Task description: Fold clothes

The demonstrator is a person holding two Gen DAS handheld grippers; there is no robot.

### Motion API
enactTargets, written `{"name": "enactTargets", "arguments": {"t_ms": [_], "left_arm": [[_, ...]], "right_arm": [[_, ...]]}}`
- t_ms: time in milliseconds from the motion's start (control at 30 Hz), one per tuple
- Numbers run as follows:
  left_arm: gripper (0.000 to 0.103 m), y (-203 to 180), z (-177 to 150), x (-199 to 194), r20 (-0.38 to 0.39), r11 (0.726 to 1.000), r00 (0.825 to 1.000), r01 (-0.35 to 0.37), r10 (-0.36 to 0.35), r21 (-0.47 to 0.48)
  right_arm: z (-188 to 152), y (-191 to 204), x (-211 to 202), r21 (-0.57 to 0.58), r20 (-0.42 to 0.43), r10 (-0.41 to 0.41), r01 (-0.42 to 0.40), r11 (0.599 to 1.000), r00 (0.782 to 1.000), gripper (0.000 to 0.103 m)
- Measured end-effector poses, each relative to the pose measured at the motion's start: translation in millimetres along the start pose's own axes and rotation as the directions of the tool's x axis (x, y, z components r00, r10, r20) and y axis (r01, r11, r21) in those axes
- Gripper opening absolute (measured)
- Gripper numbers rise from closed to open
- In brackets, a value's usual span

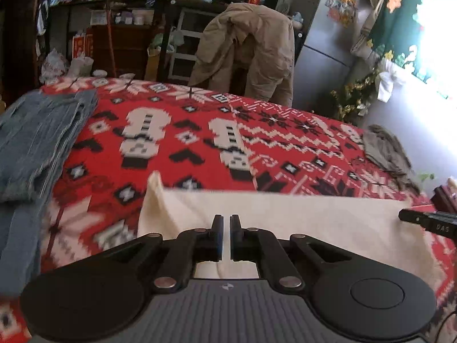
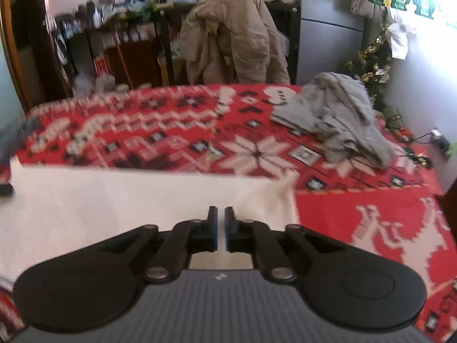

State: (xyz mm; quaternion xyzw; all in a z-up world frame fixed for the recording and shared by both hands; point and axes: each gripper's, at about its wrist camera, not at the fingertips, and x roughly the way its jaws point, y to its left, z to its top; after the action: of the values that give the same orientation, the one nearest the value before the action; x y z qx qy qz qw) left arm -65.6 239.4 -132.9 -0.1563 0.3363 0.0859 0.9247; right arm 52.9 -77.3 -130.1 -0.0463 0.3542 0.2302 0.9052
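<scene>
Step in hand: both grippers appeared to be carrying one edge of the cream garment [image 1: 285, 214] across the bed, a fold in progress by my reading.
Left gripper [image 1: 226, 223]: its fingers stood narrow, nearly together, with cream cloth showing through the slit between them; it looked pinched on the garment near the cloth's left corner.
Right gripper [image 2: 220, 215]: its fingers were likewise narrow, closed on the same cloth near the garment's right corner.
Cream garment: it lay stretched between the two grippers at the near edge of the bed, its far edge running straight across the red patterned blanket [image 1: 200, 131].
Doing it well: the two hands would need to travel level and together so the held edge stayed taut and straight; letting one lag would likely skew the fold. The corners should be laid down before either grip loosened.
Risk: the left corner of the cloth stood up in a peak, which might crease if pressed flat as it was.
Blue jeans [image 1: 37, 140]: lying flat along the bed's left edge, apart from the cream cloth.
Grey garment [image 2: 337, 114]: crumpled near the bed's far right corner, not yet folded.
Containers: none on the bed; the shelves [image 1: 120, 14] behind it were crowded, their contents too blurred to name.
</scene>
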Motion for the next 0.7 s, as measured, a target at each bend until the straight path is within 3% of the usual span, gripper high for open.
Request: {"name": "enactTargets", "arguments": {"t_ms": [133,367,467,567,633,700], "left_arm": [[0.003,4.6,5.6,18.3,-0.019,0.998,0.999,-0.046,0.047,0.034],[0.003,4.9,0.7,12.3,0.008,0.990,0.997,-0.078,0.077,0.120],[0.003,8.0,2.5,11.5,0.016,0.979,0.986,-0.166,0.165,0.122],[0.003,18.6,3.7,-0.8,0.017,0.995,0.995,-0.096,0.095,0.030],[0.003,12.4,2.5,-11.3,0.037,0.999,0.999,-0.034,0.034,0.014],[0.003,0.4,0.4,-19.6,0.050,0.999,0.998,0.034,-0.035,0.011]], "right_arm": [[10.7,12.7,21.3,-0.038,-0.013,0.007,-0.007,0.999,1.000,0.006],[4.6,-20.7,22.9,0.006,-0.008,-0.051,0.051,0.999,0.999,0.000],[7.4,-26.0,24.7,0.011,-0.011,-0.094,0.094,0.996,0.996,0.000],[9.0,-31.5,17.1,0.055,-0.001,-0.087,0.087,0.995,0.996,0.004],[9.5,-35.3,8.2,0.101,0.012,-0.063,0.061,0.993,0.998,0.009],[6.9,-21.9,-3.6,0.064,0.028,-0.026,0.024,0.998,0.999,0.009]]}}
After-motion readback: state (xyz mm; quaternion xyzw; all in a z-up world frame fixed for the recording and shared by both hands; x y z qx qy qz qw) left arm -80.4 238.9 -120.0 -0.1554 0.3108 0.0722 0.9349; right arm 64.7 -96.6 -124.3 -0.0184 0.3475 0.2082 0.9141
